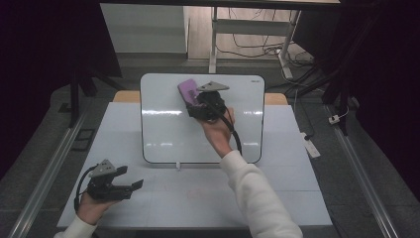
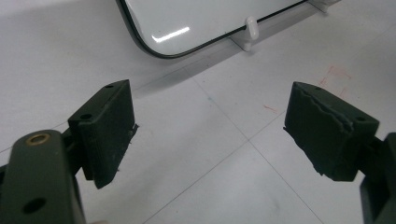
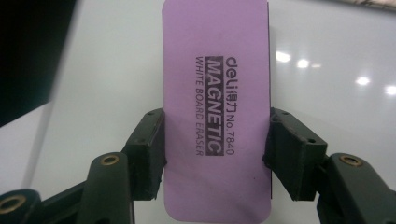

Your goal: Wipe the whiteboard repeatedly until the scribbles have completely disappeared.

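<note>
On the white table (image 1: 198,198) a whiteboard (image 1: 168,134) stands propped on small white feet, and the right gripper (image 1: 195,101) is up against its upper part, its fingers (image 3: 149,149) pinching a purple whiteboard eraser (image 3: 215,107) by its 2 long sides. The eraser lies flat against or just off the glossy surface near the board's top edge; which of the 2 I cannot tell. The grasp, then, is done, and the eraser has been brought to the board. The board looks clean as far as I can see, with only ceiling lights reflected in it and no marker strokes, so I would judge the wiping is either nearly finished or has little to remove; what seems left is to finish the pass and set the eraser down. The left gripper (image 1: 124,184) rests low at the near left of the table, its fingers (image 2: 109,130) spread wide with nothing between them, well apart from the board. The eraser's back reads "deli", then "MAGNETIC" in a dark band, "WHITE BOARD ERASER" and "No.7840". A small mark in the board's top right corner is too tiny to read.
</note>
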Action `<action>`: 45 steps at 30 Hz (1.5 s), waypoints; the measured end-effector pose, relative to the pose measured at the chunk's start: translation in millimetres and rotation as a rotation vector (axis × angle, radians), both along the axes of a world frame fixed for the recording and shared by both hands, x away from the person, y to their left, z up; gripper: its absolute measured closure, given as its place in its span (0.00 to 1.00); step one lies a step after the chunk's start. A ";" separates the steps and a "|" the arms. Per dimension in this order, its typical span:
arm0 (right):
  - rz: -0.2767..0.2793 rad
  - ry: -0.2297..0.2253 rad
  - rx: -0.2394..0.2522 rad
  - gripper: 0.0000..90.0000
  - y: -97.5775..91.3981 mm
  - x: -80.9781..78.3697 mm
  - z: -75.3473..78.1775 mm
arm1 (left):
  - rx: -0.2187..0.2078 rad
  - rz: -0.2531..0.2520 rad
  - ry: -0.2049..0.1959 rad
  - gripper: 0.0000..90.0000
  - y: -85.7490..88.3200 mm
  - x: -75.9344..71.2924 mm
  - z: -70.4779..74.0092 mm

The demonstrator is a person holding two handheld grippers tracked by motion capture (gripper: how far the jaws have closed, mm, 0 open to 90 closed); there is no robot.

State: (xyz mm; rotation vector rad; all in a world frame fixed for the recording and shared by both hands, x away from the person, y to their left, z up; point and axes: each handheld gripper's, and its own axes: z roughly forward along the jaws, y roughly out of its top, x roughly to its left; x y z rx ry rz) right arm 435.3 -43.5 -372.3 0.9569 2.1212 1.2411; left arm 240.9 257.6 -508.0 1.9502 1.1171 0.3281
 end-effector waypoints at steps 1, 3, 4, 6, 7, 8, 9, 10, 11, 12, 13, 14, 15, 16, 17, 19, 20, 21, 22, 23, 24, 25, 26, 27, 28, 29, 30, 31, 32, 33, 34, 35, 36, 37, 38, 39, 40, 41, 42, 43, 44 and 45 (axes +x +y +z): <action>-0.031 -0.013 0.004 0.45 -7.0 1.3 2.7 | 0.000 0.000 -0.001 0.19 -0.1 -0.1 0.2; -0.078 -0.029 0.016 0.45 -23.1 5.4 7.9 | 0.001 0.000 -0.002 0.19 0.1 -0.5 0.9; -0.100 -0.033 0.030 0.45 -30.1 7.4 10.0 | -0.001 0.002 -0.002 0.19 0.2 -0.5 1.2; -0.126 -0.040 0.053 0.45 -40.1 10.8 13.1 | -0.001 0.002 -0.004 0.19 0.4 -0.5 1.4; -0.125 -0.031 0.064 0.45 -41.5 12.1 13.6 | -0.001 0.002 -0.003 0.19 0.5 -0.5 1.3; -0.130 -0.034 0.055 0.45 -39.5 12.3 13.6 | -0.001 0.002 -0.003 0.19 0.4 -0.4 1.3; -0.132 -0.043 0.042 0.45 -35.2 11.8 13.1 | -0.003 0.002 -0.001 0.19 0.3 -0.4 1.3; -0.124 -0.049 0.035 0.45 -30.0 11.6 12.6 | -0.003 0.004 -0.003 0.19 0.2 -0.5 1.2; -0.111 -0.047 0.033 0.45 -23.9 11.5 12.1 | -0.004 0.004 -0.004 0.19 0.2 -0.5 1.2; -0.095 -0.046 0.028 0.45 -16.3 11.2 11.4 | -0.004 0.005 -0.004 0.19 0.3 -0.6 1.3; -0.076 -0.041 0.020 0.45 -7.7 10.4 10.5 | -0.004 0.005 -0.005 0.19 0.3 -0.8 1.4; -0.050 -0.036 0.008 0.45 1.4 9.4 9.0 | -0.005 0.006 -0.006 0.19 0.4 -0.9 1.4; -0.025 -0.028 -0.001 0.45 11.2 7.8 7.0 | -0.006 0.004 -0.005 0.19 0.8 -1.0 1.5; 0.004 -0.015 -0.008 0.45 20.8 5.5 4.1 | -0.006 0.005 -0.006 0.19 1.0 -1.0 1.5; 0.028 0.000 -0.014 0.45 30.1 2.5 0.8 | -0.006 0.004 -0.005 0.19 1.1 -0.9 1.3; 0.076 0.021 -0.032 0.45 44.1 -3.3 -6.1 | -0.005 0.003 -0.005 0.19 1.3 -0.7 0.9; 0.093 0.032 -0.035 0.45 48.2 -5.6 -9.0 | -0.005 0.003 -0.004 0.19 1.3 -0.7 0.7; 0.106 0.040 -0.034 0.45 50.2 -7.3 -11.3 | -0.005 0.003 -0.004 0.19 1.3 -0.7 0.7; 0.109 0.042 -0.033 0.45 50.7 -8.8 -12.7 | -0.005 0.003 -0.005 0.19 1.3 -0.7 0.8; 0.113 0.042 -0.036 0.45 49.3 -9.2 -13.0 | -0.005 0.003 -0.005 0.19 1.4 -0.8 1.0; 0.110 0.047 -0.033 0.45 46.6 -8.7 -12.5 | -0.006 0.003 -0.005 0.19 1.3 -0.9 1.1; 0.097 0.045 -0.033 0.45 42.7 -7.8 -11.0 | -0.006 0.004 -0.006 0.19 1.3 -1.0 1.2; 0.080 0.033 -0.031 0.45 37.6 -5.8 -8.4 | -0.006 0.003 -0.006 0.19 1.2 -1.0 1.3; 0.059 0.027 -0.018 0.45 31.3 -3.2 -4.9 | -0.005 0.003 -0.006 0.19 1.1 -1.0 1.3; 0.042 0.024 -0.001 0.45 24.2 0.4 -0.9 | -0.005 0.004 -0.006 0.19 1.1 -1.1 1.4; 0.020 0.019 0.012 0.45 17.7 4.1 3.4 | -0.006 0.003 -0.006 0.19 1.1 -1.1 1.5; 0.001 0.014 0.021 0.45 11.7 7.8 7.7 | -0.007 0.003 -0.007 0.19 1.1 -1.2 1.6; -0.015 0.015 0.033 0.45 6.5 11.3 11.6 | -0.008 0.003 -0.007 0.19 1.1 -1.2 1.7; -0.025 0.017 0.043 0.45 3.1 14.1 14.7 | -0.008 0.004 -0.007 0.19 1.2 -1.2 1.7; -0.030 0.019 0.042 0.45 1.5 15.8 16.9 | -0.008 0.004 -0.007 0.19 1.2 -1.1 1.7; -0.033 0.021 0.041 0.45 2.5 16.4 17.6 | -0.009 0.004 -0.007 0.19 1.3 -1.1 1.6; -0.038 0.011 0.025 0.45 4.6 15.7 17.0 | -0.009 0.005 -0.006 0.19 1.4 -1.0 1.5; -0.035 0.004 0.017 0.45 7.8 14.4 15.7 | -0.008 0.006 -0.006 0.19 1.4 -0.9 1.4; -0.021 0.014 0.021 0.45 11.1 13.1 14.0 | -0.008 0.004 -0.006 0.19 1.5 -1.0 1.4; -0.004 0.029 0.027 0.45 15.3 11.2 11.5 | -0.009 0.005 -0.006 0.19 1.4 -1.0 1.5; 0.015 0.035 0.017 0.45 20.0 8.6 8.5 | -0.009 0.004 -0.007 0.19 1.4 -1.0 1.5; 0.033 0.036 -0.001 0.45 24.7 5.8 5.3 | -0.009 0.004 -0.007 0.19 1.3 -1.0 1.5; 0.050 0.045 -0.010 0.45 28.6 3.3 2.2 | -0.007 0.005 -0.007 0.19 1.3 -0.9 1.4; 0.065 0.054 -0.016 0.45 31.3 1.2 -0.2 | -0.005 0.005 -0.006 0.19 1.4 -0.7 1.0; 0.073 0.056 -0.019 0.45 33.2 -0.6 -2.1 | -0.004 0.006 -0.006 0.19 1.4 -0.6 0.8; 0.077 0.050 -0.032 0.45 33.0 -1.7 -3.0 | -0.004 0.006 -0.005 0.19 1.5 -0.7 0.9; 0.079 0.052 -0.028 0.45 31.9 -2.0 -3.0 | -0.005 0.007 -0.006 0.19 1.6 -0.8 1.0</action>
